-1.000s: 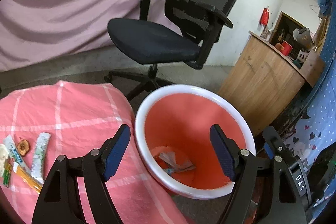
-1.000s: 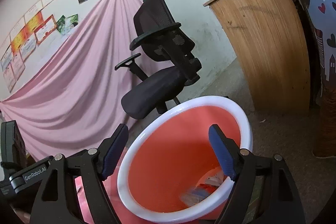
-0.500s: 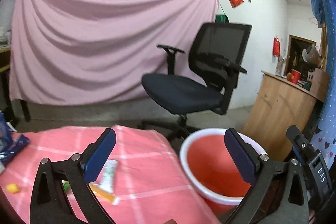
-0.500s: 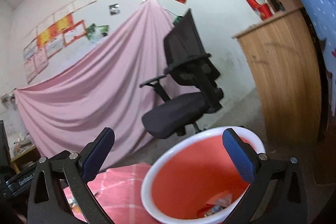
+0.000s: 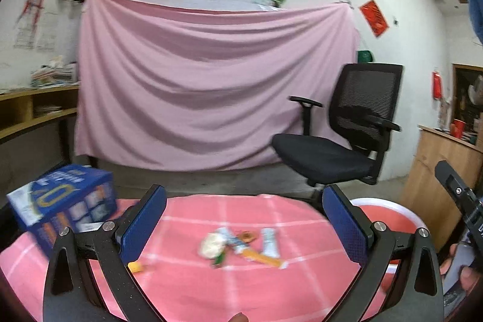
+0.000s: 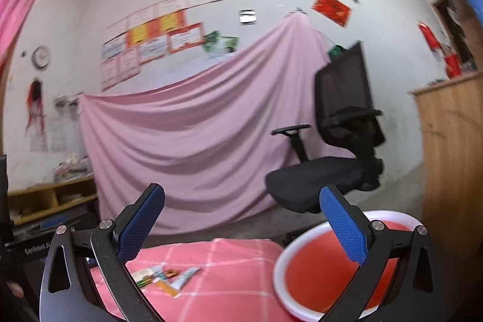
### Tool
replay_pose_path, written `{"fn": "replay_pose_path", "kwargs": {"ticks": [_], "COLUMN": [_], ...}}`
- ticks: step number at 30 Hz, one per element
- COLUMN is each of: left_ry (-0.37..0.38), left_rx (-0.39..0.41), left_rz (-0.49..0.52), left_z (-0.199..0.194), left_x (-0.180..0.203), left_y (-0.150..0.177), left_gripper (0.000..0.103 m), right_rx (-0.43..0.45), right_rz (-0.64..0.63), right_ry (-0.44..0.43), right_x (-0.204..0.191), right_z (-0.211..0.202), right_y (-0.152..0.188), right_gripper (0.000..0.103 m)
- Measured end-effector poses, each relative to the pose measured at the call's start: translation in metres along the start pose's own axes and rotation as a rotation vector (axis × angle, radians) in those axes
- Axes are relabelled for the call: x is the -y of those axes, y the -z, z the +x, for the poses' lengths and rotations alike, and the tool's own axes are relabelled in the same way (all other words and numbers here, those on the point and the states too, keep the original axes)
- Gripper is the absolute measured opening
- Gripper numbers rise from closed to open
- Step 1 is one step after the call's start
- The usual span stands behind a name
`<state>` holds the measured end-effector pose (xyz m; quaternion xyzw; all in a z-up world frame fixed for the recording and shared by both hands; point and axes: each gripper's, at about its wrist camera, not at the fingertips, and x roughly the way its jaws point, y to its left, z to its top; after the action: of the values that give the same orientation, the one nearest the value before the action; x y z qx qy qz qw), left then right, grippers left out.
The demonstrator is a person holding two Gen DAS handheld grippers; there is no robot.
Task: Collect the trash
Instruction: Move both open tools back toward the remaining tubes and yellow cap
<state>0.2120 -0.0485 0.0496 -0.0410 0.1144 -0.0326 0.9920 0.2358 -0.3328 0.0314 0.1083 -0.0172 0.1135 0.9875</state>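
Both views motion-blurred; trash pile (image 5: 241,243) mid counter (image 5: 187,285), pink checked cloth; wrappers, white crumpled lump, orange strip, labels unreadable; red bin (image 6: 320,273) beside counter, rim cut off, contents hidden; left gripper (image 5: 244,225) and right gripper (image 6: 241,225) fingers just opened wide, empty.

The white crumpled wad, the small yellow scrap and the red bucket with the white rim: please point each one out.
white crumpled wad (image 5: 211,243): left wrist view, middle of the wad.
small yellow scrap (image 5: 135,266): left wrist view, its centre.
red bucket with the white rim (image 6: 279,276): right wrist view, left part of the rim.
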Motion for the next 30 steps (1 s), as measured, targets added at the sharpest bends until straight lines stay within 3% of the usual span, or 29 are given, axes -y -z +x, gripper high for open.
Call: {"fn": "replay_pose_path", "kwargs": {"ticks": [8,15,21,26,30], "left_ry": [-0.134,-0.179,-0.169,-0.128,-0.083], "left_rx": [-0.013,-0.087,-0.216,-0.327,-0.422], "left_rz": [-0.025,0.002,-0.018,-0.074,-0.100], "left_z": [-0.027,-0.031,-0.007,0.015,0.033], "left_x": [-0.059,-0.088,-0.110,-0.127,-0.138], "left_y": [0.020,0.041,0.052,0.055,0.059], "left_gripper": [0.101,0.101,0.101,0.101,0.096], "right_rx": [-0.084,-0.201,-0.378,-0.470,-0.604], "right_rz": [-0.099,-0.184,-0.222,-0.215,-0.212], "right_ry": [-0.123,-0.168,-0.159,-0.166,-0.199], "right_x": [-0.045,-0.064,-0.071,-0.071,-0.071], "right_z": [0.019,0.037,0.067,0.085,0.112], "right_y": [0.016,0.029,0.049,0.059,0.073], "right_gripper": [0.103,0.103,0.103,0.103,0.084]}}
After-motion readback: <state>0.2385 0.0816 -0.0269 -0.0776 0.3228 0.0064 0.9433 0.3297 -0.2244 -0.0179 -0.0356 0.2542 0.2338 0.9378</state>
